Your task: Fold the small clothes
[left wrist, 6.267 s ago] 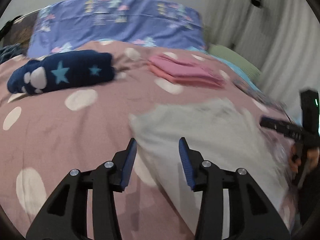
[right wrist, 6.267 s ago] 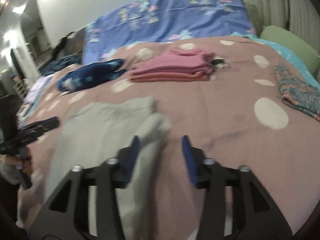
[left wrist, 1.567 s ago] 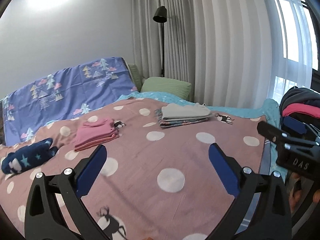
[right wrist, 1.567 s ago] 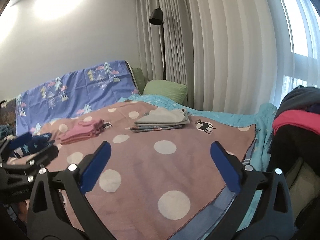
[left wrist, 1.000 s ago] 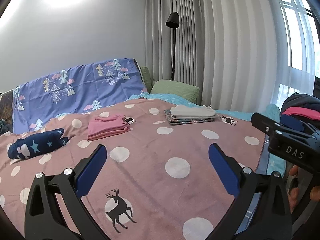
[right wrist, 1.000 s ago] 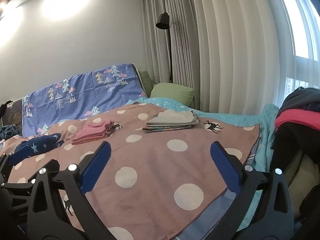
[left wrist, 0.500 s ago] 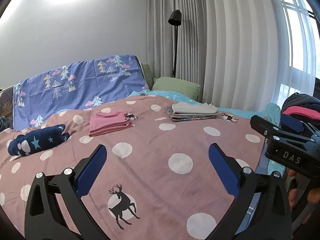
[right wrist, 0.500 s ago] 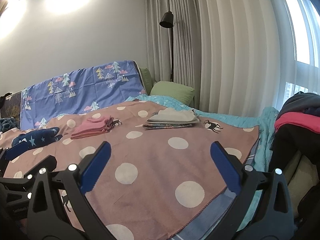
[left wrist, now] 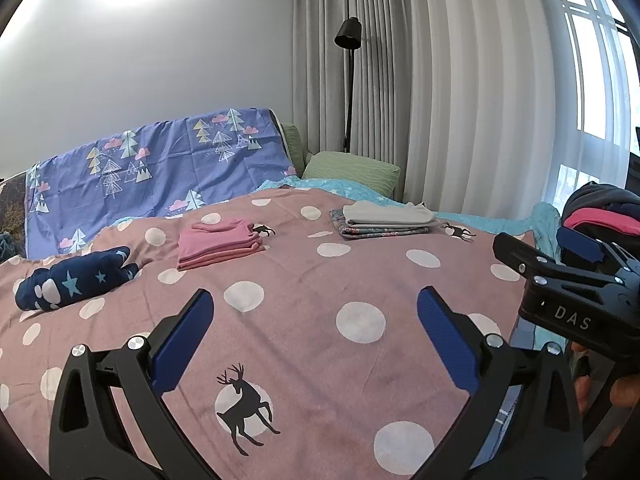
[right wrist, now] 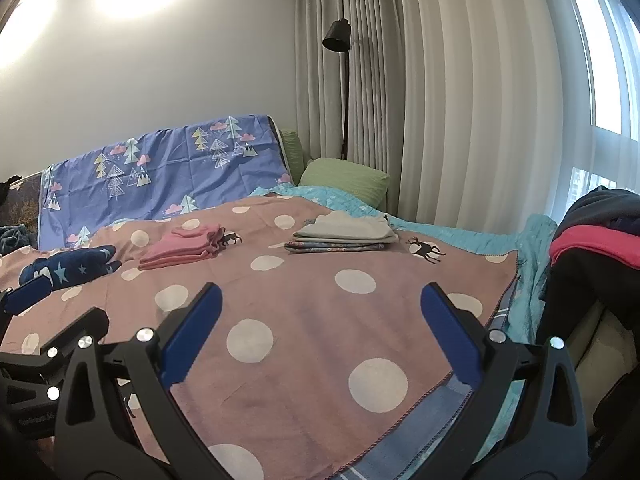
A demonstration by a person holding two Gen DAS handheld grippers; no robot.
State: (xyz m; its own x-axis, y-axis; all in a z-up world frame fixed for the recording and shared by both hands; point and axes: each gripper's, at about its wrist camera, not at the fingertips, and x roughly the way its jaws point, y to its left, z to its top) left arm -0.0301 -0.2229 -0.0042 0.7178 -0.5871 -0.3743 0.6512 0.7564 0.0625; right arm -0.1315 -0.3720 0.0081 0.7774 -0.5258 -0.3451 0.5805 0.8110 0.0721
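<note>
Hovering above a pink polka-dot blanket (left wrist: pixel 304 292), the left gripper (left wrist: pixel 314 336) is spread wide and grasps nothing. The right gripper (right wrist: pixel 320 332) is likewise spread wide and empty, held over the same blanket near its right edge; in the left wrist view it appears at the far right, gripped by a hand (left wrist: pixel 600 384). Three groups of folded clothes lie on the blanket, well apart from both tools. A grey folded garment (left wrist: pixel 386 214) rests on top of a patterned folded piece (left wrist: pixel 380 231) toward the far right of the bed. A pink folded stack (left wrist: pixel 218 242) sits near the middle, just beside a printed deer motif. A navy garment with stars (left wrist: pixel 74 278) lies to the left. A blue tree-print sheet (left wrist: pixel 160 168) covers the headboard, with a green pillow (left wrist: pixel 352 170) beside it. A black floor lamp (left wrist: pixel 347 36) stands before grey curtains (left wrist: pixel 440 80). A heap of unfolded dark and red clothes (right wrist: pixel 592 248) sits at the far right, off the blanket.
</note>
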